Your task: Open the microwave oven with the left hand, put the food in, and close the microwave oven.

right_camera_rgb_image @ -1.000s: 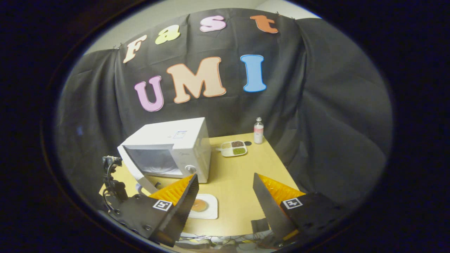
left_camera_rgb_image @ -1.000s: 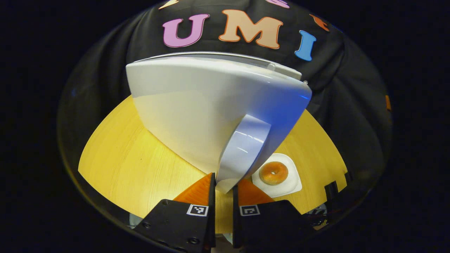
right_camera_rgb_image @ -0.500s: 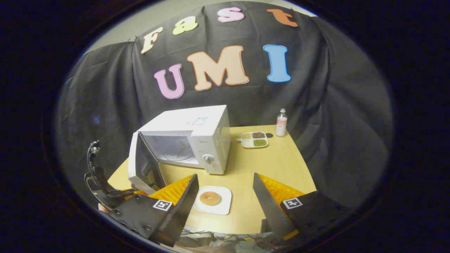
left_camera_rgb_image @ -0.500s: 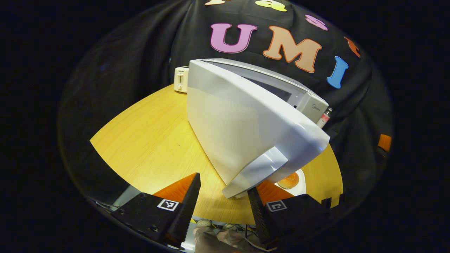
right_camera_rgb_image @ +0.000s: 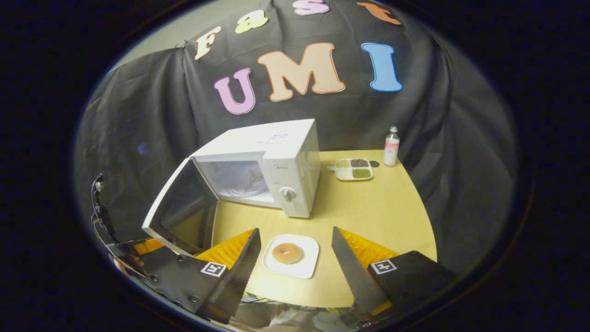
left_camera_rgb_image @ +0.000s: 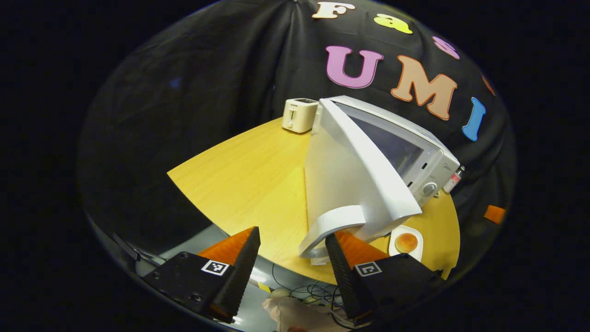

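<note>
The white microwave (right_camera_rgb_image: pixel 276 157) stands on the wooden table with its door (right_camera_rgb_image: pixel 177 212) swung wide, so the cavity shows. In the left gripper view the door's handle (left_camera_rgb_image: pixel 332 223) sits just ahead of my left gripper (left_camera_rgb_image: pixel 291 240), close to the right finger. That gripper is open and no finger presses on the handle. A donut (right_camera_rgb_image: pixel 286 252) lies on a white square plate (right_camera_rgb_image: pixel 309 263) in front of the microwave. My right gripper (right_camera_rgb_image: pixel 295 230) hovers open above the plate's near side, holding nothing. The donut (left_camera_rgb_image: pixel 406 241) and microwave body (left_camera_rgb_image: pixel 426 159) also appear past the door.
A cream toaster (left_camera_rgb_image: pixel 298 115) stands at the table's far corner behind the door. A divided tray (right_camera_rgb_image: pixel 353 168) of food and a small bottle (right_camera_rgb_image: pixel 391 146) sit to the right of the microwave. Cables lie below the table's near edge (left_camera_rgb_image: pixel 295 272).
My left gripper went from shut on the door handle to open and drew back as the door swung wide. The right gripper moved in closer over the plate with the donut.
</note>
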The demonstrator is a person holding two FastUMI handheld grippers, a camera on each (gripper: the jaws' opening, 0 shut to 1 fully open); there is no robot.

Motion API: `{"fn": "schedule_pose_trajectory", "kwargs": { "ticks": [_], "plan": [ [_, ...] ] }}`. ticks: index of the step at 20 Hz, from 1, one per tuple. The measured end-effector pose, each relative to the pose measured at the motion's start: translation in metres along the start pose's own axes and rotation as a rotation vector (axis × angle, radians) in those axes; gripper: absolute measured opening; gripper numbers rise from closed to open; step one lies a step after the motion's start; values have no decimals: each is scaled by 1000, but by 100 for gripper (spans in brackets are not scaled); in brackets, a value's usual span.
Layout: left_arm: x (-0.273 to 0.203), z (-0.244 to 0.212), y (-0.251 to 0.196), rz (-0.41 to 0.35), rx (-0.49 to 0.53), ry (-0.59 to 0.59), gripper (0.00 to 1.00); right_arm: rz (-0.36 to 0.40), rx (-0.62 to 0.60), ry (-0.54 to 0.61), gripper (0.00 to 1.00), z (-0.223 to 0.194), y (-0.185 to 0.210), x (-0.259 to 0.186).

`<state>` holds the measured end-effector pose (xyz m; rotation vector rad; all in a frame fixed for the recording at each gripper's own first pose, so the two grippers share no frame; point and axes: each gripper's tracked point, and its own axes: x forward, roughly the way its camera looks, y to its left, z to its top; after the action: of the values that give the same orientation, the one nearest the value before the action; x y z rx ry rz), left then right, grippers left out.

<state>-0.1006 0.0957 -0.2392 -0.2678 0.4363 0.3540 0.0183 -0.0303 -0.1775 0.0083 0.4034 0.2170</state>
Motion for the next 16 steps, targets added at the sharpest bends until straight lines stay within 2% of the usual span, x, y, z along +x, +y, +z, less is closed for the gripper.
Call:
{"fn": "schedule_pose_trajectory", "kwargs": {
  "ticks": [1, 7, 12, 13, 14, 15, 16],
  "plan": [
    [-4, 4, 9, 19, -8, -13, 84, 6, 2, 8, 97, -5, 1, 5],
    [-21, 29, 78, 166, -50, -76, 83, 35, -3, 120, 97, -46, 9, 51],
    [-42, 52, 114, 268, -122, -137, 83, 57, -19, 248, 97, -92, 14, 89],
    [-46, 56, 118, 280, -140, -147, 83, 62, -13, 266, 92, -98, 16, 95],
    [-52, 58, 122, 291, -158, -157, 83, 70, -7, 290, 97, -108, 18, 101],
    [-56, 60, 125, 304, -172, -167, 83, 75, -3, 315, 97, -114, 20, 109],
    [-61, 62, 127, 315, -185, -176, 83, 76, 3, 333, 91, -120, 21, 118]
  ]
}}
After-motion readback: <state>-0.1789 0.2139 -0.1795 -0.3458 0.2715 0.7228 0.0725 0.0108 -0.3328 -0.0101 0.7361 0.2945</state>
